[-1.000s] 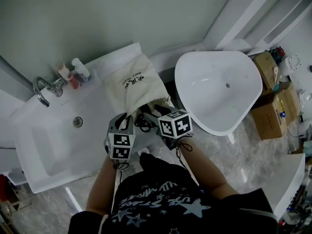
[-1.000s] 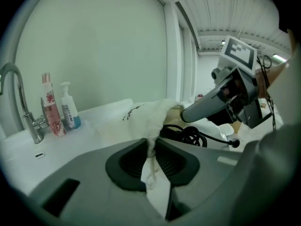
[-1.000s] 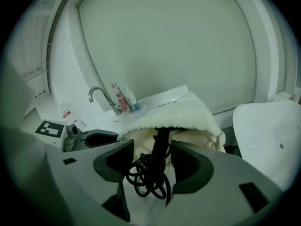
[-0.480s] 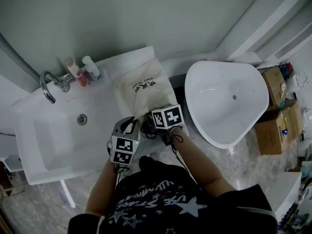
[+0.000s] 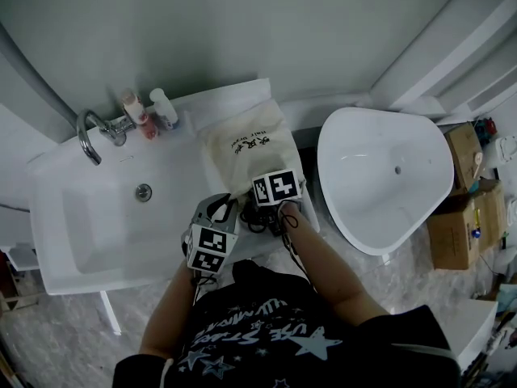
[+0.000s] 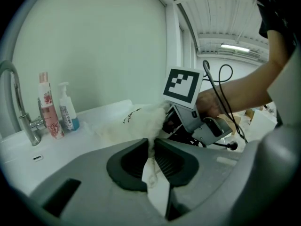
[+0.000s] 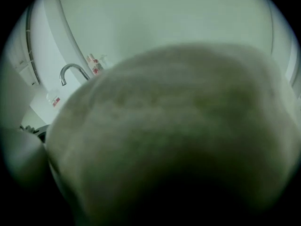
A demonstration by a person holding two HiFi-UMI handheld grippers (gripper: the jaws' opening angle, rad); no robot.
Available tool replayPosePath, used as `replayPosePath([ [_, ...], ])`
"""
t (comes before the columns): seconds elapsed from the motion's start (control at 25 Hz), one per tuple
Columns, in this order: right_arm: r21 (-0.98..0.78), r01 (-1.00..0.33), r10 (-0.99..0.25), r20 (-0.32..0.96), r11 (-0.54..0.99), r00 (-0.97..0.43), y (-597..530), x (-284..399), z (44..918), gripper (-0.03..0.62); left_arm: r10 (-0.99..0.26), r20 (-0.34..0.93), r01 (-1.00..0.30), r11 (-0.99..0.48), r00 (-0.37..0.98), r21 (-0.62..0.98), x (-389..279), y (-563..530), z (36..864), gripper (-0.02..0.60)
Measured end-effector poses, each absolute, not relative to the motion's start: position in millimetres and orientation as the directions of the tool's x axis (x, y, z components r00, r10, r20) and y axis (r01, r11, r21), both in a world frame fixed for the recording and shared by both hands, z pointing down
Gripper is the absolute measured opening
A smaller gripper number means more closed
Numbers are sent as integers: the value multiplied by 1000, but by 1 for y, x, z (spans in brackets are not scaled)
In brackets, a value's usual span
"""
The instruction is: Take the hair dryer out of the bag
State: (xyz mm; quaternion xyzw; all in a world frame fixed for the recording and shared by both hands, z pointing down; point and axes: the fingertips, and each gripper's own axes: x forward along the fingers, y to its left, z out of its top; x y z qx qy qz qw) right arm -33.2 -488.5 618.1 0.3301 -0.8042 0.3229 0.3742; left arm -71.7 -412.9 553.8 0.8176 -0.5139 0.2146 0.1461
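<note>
A cream cloth bag [image 5: 249, 145] with dark print lies on the white counter to the right of the basin. In the left gripper view the bag [image 6: 136, 124] bulges just ahead of the jaws. My left gripper [image 5: 223, 210] is shut on the bag's near edge, and a strip of cloth [image 6: 151, 161] hangs between its pads. My right gripper [image 5: 265, 194] is pushed nose-down into the bag's mouth with its jaws opening. Cloth fills the right gripper view [image 7: 169, 126] and hides those jaws. No hair dryer shows; the inside of the bag is hidden.
A chrome faucet [image 5: 90, 134] and two bottles [image 5: 136, 113] stand behind the sink basin [image 5: 97, 225] at the left. A white tub [image 5: 388, 176] sits to the right, with cardboard boxes [image 5: 462, 217] beyond it. Black cable [image 6: 221, 86] loops from the right gripper.
My right gripper has dropped and pushed forward into the bag's mouth. The left gripper has kept its hold on the bag's edge in the same place.
</note>
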Motion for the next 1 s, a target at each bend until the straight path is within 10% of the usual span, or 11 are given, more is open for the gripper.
replayPosePath([
  [1.0, -326, -672, -185, 800, 665, -571, -433, -7, 583, 200, -793, 495, -921, -389, 354, 35, -69, -413, 543, 60],
])
